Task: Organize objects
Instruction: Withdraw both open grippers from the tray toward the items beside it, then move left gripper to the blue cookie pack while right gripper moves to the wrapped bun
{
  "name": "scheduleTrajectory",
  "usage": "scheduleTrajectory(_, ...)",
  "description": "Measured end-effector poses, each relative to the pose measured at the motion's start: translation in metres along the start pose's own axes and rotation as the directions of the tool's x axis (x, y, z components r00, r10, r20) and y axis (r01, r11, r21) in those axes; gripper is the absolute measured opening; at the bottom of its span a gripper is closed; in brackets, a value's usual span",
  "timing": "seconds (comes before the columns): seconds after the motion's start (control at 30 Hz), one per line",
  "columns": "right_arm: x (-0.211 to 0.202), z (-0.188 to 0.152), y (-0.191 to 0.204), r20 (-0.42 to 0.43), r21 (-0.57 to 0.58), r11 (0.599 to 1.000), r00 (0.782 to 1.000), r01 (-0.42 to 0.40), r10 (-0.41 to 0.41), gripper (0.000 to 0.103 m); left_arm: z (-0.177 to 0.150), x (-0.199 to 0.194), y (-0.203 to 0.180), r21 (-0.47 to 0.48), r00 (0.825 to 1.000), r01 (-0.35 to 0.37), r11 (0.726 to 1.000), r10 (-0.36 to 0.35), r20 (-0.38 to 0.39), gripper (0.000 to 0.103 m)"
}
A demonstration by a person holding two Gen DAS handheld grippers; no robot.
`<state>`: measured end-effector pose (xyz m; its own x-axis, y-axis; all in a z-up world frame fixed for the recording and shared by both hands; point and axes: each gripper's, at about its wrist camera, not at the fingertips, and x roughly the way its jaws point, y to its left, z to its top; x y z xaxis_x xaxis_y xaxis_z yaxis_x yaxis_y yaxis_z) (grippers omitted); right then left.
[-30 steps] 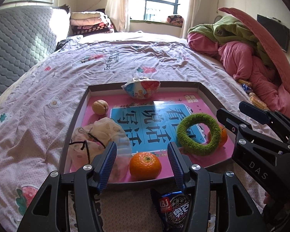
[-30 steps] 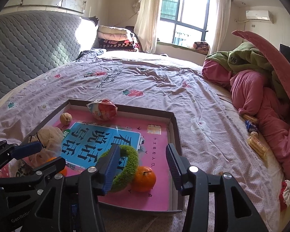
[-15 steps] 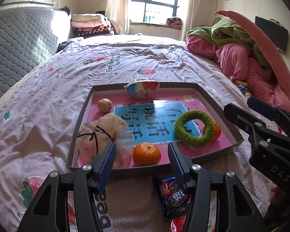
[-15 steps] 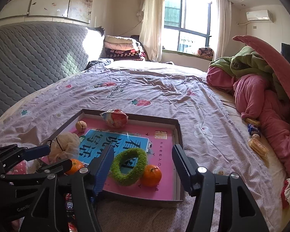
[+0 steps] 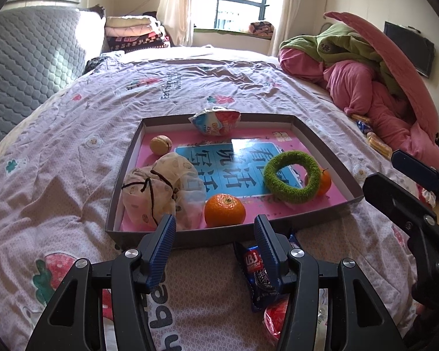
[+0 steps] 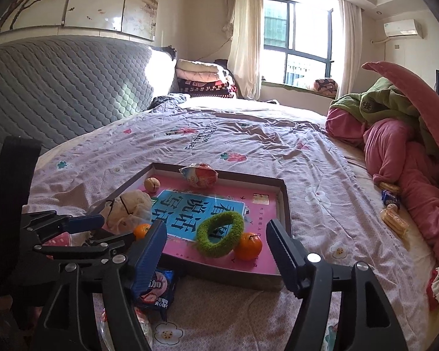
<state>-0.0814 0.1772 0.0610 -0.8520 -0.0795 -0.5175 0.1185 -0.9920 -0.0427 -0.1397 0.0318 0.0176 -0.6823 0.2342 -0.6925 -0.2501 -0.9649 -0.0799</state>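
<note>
Bedroom, bed (image 5: 73, 134) under lilac floral sheet, shallow box (image 5: 330, 155) holding tangerine (image 5: 224, 209), green ring (image 5: 291, 176), walnut (image 5: 160, 144), blue "LBJ" snack packet (image 5: 256, 275) before it, left hand-held gripper (image 5: 215, 235) and right hand-held gripper (image 6: 216, 245) both spread, empty.

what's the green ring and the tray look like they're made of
Green ring: looks like fuzzy yarn or chenille, matte, with a nubby, fibrous surface. Tray: probably cardboard, a shallow box lid with thin grey-brown walls with folded corners and a glossy printed pink floor that catches window glare.
</note>
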Motion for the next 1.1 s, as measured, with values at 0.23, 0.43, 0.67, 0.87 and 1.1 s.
scheduleTrajectory(0.23, -0.013, -0.012, 0.004, -0.004, 0.006, 1.000, 1.000, -0.027, 0.027, 0.075, -0.002, -0.003, 0.000, 0.015, 1.000, -0.005, 1.000, 0.005, 0.001, 0.057)
scheduleTrajectory(0.43, -0.026, -0.029, 0.012, -0.023, -0.005, 0.998, 0.998, -0.065, 0.065, 0.078, -0.003, -0.005, 0.002, 0.012, 1.000, -0.005, 1.000, 0.005, 0.002, 0.057)
scheduleTrajectory(0.67, -0.034, -0.043, 0.022, -0.050, -0.028, 0.995, 0.994, -0.096, 0.095, 0.079, -0.006, -0.006, -0.004, 0.035, 1.000, 0.001, 0.999, 0.000, -0.003, 0.057)
scheduleTrajectory(0.87, -0.036, -0.055, 0.029, -0.070, -0.035, 0.993, 0.991, -0.114, 0.112, 0.079, -0.008, -0.005, -0.008, 0.040, 1.000, 0.019, 0.999, -0.018, -0.016, 0.057)
scheduleTrajectory(1.1, -0.036, -0.064, 0.036, -0.094, -0.055, 0.990, 0.988, -0.128, 0.123, 0.079, -0.009, -0.002, -0.015, 0.035, 0.998, 0.049, 0.998, -0.048, -0.042, 0.057)
